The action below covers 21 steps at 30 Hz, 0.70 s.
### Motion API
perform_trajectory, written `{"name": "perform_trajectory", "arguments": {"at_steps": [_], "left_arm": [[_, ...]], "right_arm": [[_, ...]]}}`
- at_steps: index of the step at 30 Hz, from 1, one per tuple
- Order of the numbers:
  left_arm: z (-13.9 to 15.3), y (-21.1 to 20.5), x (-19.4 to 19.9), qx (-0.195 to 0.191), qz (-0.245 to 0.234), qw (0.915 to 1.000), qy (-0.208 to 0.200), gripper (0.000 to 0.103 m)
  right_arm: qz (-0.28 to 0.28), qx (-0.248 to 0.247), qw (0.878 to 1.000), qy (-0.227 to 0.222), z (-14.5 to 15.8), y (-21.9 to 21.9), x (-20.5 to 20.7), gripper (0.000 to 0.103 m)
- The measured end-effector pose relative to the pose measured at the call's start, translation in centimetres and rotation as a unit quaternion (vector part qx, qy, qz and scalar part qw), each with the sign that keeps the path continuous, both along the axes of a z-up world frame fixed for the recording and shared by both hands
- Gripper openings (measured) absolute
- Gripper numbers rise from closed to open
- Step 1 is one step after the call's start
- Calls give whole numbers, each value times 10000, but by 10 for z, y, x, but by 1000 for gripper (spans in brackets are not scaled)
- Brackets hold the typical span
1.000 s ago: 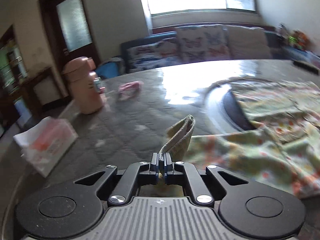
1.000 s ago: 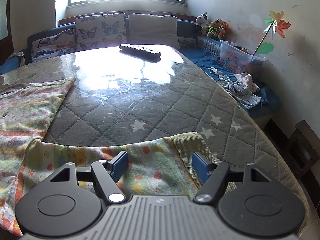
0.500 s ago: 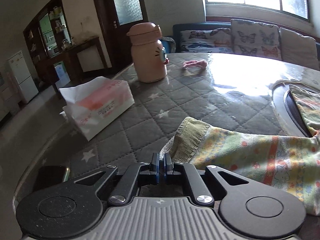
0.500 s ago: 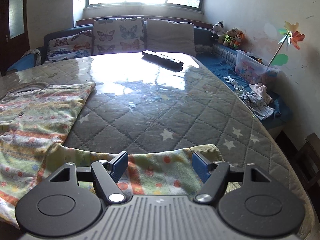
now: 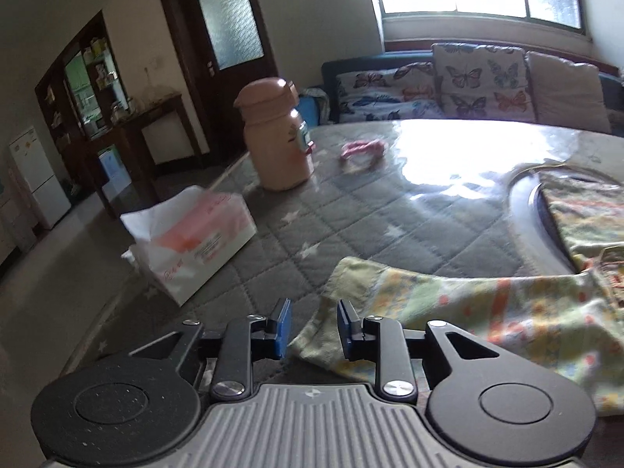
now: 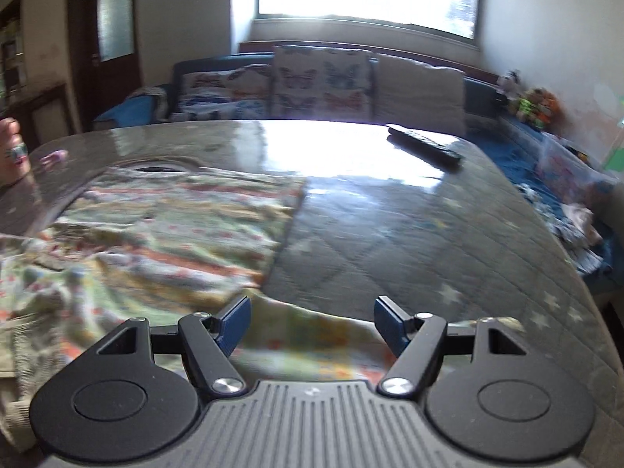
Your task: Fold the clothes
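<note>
Gripper number one, my left gripper (image 5: 314, 325), is open a little, and it holds nothing. The green cuff (image 5: 331, 312) of one sleeve lies flat on the desk (image 5: 390, 226), right between and just past my two blue fingers (image 5: 281, 327). From the cuff, the sleeve (image 5: 468, 304) runs long and straight off to the right, toward the body of the flowery top (image 5: 577, 214).

My right gripper (image 6: 312, 321) is open wide, and it holds nothing too. The other sleeve (image 6: 312, 335) lies across the desk just under and in front of its fingers. Its green cuff (image 6: 503, 323) peeks out past my right finger. The body of the top (image 6: 175, 226) is spread out ahead and to the left. This view is blurry, so I cannot see the small folds well.

So the top lies between my two grippers, with one sleeve stretched out to each side. I think the next step is to fold a sleeve in over the body. My left gripper is nearer the left cuff, and that cuff already sits in its gap. It would need to shut on the cuff and carry it right, along the line of the sleeve. The pink bottle (image 5: 277, 136) and the tissue pack (image 5: 191, 241) sit well away to the left.
</note>
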<state>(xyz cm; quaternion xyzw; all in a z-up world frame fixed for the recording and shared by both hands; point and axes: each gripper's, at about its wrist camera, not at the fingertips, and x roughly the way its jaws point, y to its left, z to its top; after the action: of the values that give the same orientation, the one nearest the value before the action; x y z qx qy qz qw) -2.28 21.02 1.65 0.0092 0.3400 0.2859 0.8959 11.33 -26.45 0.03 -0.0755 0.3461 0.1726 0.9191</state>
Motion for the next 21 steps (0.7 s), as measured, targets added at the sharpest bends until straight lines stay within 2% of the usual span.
{"name": "perform_trajectory", "arguments": {"at_steps": [4, 8, 16, 21], "left_arm": [[9, -31, 8, -44, -648, 9978, -102, 28], [9, -69, 25, -217, -1452, 9891, -123, 28], [-9, -138, 56, -560, -2684, 9617, 18, 28], [-24, -169, 67, -662, -3135, 9471, 203, 28]], "right_arm": [[640, -37, 9979, 40, -2, 36, -9, 62], [1125, -48, 9935, 161, -6, 63, -18, 50], [1665, -378, 9849, 271, -18, 74, -53, 50], [1699, -480, 9839, 296, -19, 71, -61, 50]]}}
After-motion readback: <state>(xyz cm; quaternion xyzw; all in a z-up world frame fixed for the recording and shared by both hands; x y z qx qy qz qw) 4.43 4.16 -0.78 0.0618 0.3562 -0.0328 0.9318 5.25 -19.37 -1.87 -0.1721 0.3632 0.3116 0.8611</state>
